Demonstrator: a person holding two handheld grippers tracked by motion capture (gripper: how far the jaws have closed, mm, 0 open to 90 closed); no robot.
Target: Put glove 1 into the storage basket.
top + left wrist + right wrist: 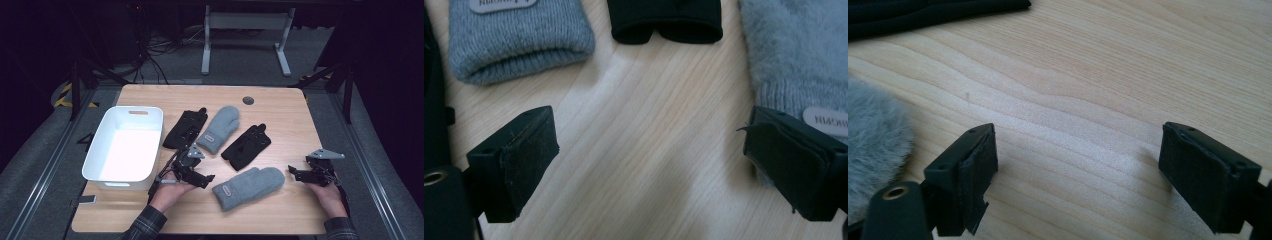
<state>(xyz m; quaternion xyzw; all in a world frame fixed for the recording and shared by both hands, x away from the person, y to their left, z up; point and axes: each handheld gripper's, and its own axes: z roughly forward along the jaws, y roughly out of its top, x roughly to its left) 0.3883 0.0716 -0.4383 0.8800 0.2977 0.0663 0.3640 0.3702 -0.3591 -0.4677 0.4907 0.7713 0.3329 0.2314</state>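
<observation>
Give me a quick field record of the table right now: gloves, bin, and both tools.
table: light wooden table
bin: white plastic bin at left, nothing seen inside
black gloves: one black fabric glove beside the bin, another right of centre
grey mittens: upper grey knitted mitten between the black gloves, lower grey fuzzy mitten near the front edge
left tool: open, nothing between the jaws, just left of the lower mitten
right tool: open, nothing held, right of the lower mitten
</observation>
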